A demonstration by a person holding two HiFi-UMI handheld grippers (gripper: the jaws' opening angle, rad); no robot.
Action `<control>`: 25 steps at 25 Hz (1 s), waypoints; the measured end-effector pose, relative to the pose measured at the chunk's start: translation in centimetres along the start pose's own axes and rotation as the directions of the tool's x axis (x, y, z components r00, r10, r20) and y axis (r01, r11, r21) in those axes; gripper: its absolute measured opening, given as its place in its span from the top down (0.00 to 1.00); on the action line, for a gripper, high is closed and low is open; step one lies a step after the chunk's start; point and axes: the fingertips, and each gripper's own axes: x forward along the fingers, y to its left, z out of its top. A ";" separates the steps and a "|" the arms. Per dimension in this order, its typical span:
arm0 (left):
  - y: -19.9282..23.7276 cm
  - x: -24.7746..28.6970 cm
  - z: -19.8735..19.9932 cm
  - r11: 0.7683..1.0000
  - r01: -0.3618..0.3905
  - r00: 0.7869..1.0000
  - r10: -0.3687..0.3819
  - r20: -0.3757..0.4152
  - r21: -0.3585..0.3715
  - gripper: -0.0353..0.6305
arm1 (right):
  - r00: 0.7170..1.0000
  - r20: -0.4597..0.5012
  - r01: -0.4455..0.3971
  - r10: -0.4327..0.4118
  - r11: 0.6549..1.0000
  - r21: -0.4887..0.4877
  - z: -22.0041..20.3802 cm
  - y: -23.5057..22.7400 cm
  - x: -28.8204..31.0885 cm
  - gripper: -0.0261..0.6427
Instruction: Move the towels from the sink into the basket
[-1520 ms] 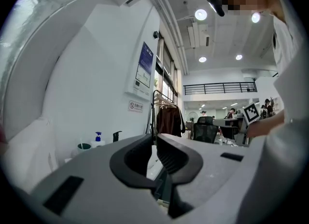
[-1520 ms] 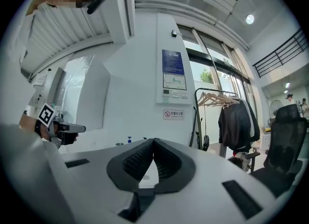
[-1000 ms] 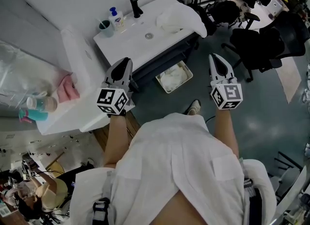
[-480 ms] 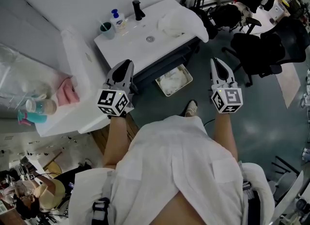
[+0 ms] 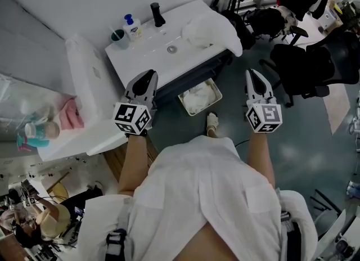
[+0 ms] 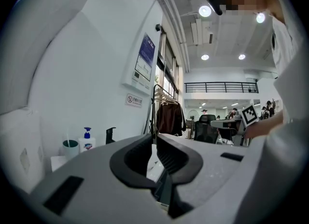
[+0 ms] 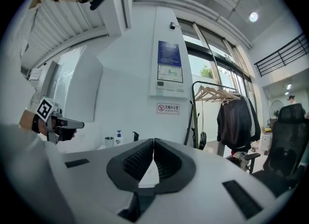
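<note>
Overhead, the head view has both forearms stretched straight out side by side, the left gripper (image 5: 148, 75) and the right gripper (image 5: 251, 74) held level and aimed toward the sink (image 5: 152, 54). A white towel (image 5: 216, 26) lies heaped on the sink's right end, and the basket (image 5: 219, 89) sits on the floor below it. The left gripper view shows its jaws drawn together on nothing. The right gripper view shows its tips pressed together, also empty.

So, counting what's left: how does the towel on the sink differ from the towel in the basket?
The counter towel lies spread, draping off the sink's end; the basket towel is bunched inside the basket. The counter towel looks larger than the basket towel. Both are white.
</note>
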 end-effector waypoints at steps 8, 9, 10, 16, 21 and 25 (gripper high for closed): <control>-0.1 6.3 -0.3 1.000 -0.023 1.000 0.023 -0.019 -0.006 0.89 | 0.997 -0.038 -0.061 0.061 0.998 0.000 -1.4 -4.7 5.1 0.92; -0.1 7.2 -0.4 1.000 -0.024 0.999 0.024 -0.023 -0.009 0.89 | 0.997 -0.041 -0.067 0.067 0.998 0.000 -1.6 -5.3 5.8 0.92; -0.1 8.0 -0.5 1.000 -0.025 0.999 0.025 -0.028 -0.010 0.89 | 0.996 -0.046 -0.072 0.072 0.997 0.000 -1.8 -5.9 6.5 0.92; -0.3 12.4 -1.3 0.999 -0.034 0.998 0.034 -0.060 -0.012 0.89 | 0.990 -0.090 -0.111 0.111 0.994 0.005 -3.6 -9.2 10.1 0.92; -0.3 15.0 -2.2 0.999 -0.043 0.995 0.042 -0.087 -0.010 0.89 | 0.983 -0.119 -0.141 0.142 0.990 0.013 -5.3 -10.8 12.5 0.92; -0.2 17.0 -3.0 0.999 -0.049 0.993 0.047 -0.105 -0.014 0.89 | 0.977 -0.137 -0.164 0.165 0.986 0.014 -6.5 -11.7 14.4 0.92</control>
